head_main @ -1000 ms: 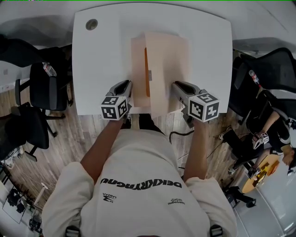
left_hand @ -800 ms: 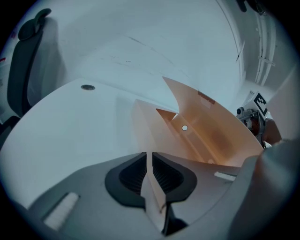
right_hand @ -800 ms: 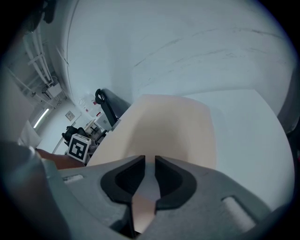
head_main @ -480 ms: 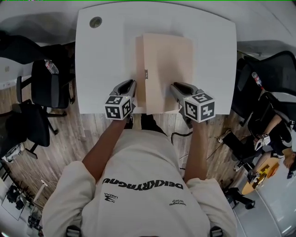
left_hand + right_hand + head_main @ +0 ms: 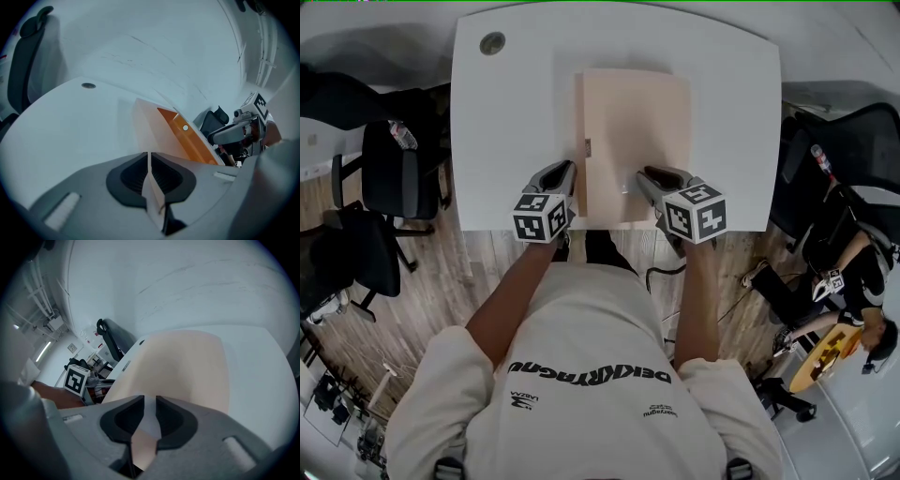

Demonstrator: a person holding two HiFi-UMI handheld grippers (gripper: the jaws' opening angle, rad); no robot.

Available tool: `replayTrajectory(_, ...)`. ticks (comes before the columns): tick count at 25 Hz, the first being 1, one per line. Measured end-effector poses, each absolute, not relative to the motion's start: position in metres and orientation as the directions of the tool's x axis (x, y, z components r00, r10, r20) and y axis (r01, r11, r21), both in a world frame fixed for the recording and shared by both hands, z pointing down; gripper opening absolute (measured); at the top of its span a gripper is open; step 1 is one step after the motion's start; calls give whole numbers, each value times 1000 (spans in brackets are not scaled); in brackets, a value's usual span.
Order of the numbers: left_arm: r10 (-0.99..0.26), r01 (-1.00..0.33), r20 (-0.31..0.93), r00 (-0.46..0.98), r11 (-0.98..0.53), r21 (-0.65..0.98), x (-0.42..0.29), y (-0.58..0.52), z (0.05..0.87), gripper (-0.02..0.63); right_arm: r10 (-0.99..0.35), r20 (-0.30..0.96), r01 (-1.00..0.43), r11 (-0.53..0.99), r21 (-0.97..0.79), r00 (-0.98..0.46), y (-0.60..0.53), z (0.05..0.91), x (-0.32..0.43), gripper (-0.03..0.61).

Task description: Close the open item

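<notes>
Two grippers: both clamped on one folder, one at each near corner.
Left gripper: jaws pressed together on a thin pale sheet edge of the folder, seen edge-on between them.
Right gripper: jaws closed on the folder's peach top cover, a strip of which runs down between them.
Folder: just ahead of both grippers, lying on the white table and reaching away from the person; its cover spreads forward from the right gripper.
Opening: from the left gripper, the cover stands a little off the lower leaf to its right, and an orange inner face with a small white dot shows in the gap.
Between the grippers: the folder's near edge, at the table's near edge.
Far left of the left gripper: a round hole in the table's far corner.
Beyond the table: dark office chairs on both sides, on a wood floor.
</notes>
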State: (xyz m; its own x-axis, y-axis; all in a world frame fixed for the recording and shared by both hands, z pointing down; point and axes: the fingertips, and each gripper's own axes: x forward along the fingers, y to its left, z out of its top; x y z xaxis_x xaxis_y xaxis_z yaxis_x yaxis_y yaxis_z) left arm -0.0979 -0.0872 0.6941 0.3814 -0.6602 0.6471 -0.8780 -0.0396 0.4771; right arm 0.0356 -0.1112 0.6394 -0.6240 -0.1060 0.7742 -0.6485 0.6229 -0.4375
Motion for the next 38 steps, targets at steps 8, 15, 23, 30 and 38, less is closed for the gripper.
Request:
replayTrajectory(8,-655,-876,651,384,-36,481,-97,-89,697,23,-87,777,-645,619,-449,-624,-111,647,32,78)
replayTrajectory(15,-652,-873,652,387,-31,487,-98,-89,700,21,-74,781,-647,612,-456,-620,-109,654,29,80)
replayTrajectory(23,-655,-868,647,391,-29,495,-100,-94,701,23,-52,788,-641,616,-459,-614,-108,660,25,83)
replayTrajectory(30,-654,-866,646,393,-27,500,-100,-94,701,21,-45,793,-646,610,-459,-607,-107,665,23,86)
replayTrajectory(38,-655,-862,642,398,-28,506,-99,-95,701,21,-41,809,-655,612,-444,-586,-108,670,23,83)
